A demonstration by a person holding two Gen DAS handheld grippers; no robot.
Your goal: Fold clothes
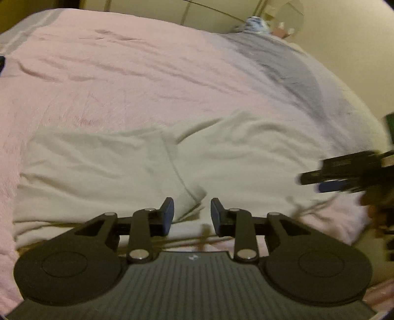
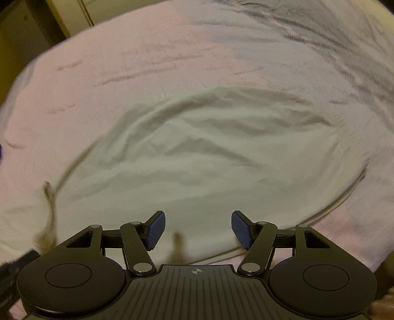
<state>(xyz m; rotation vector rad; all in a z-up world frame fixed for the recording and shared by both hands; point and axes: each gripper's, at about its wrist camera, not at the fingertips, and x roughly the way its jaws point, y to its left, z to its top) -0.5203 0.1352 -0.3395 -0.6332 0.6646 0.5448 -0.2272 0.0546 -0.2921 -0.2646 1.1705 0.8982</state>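
Note:
A pale white garment (image 1: 118,169) lies flat on the pink bed sheet (image 1: 123,81), with a seamed flap folded over its middle. My left gripper (image 1: 192,211) hovers open just above the garment's near edge, the flap's corner between its fingers but not pinched. In the right wrist view the same garment (image 2: 209,152) spreads wide and wrinkled below me. My right gripper (image 2: 198,229) is open over its near hem with nothing between the pads. That right gripper (image 1: 339,174) also shows blurred at the right edge of the left wrist view.
The pink sheet (image 2: 123,61) covers the bed around the garment. A grey striped cloth (image 1: 283,64) lies at the far right of the bed. A blue-and-white bundle (image 1: 256,23) sits beyond it near the wall. The bed's near edge runs below both grippers.

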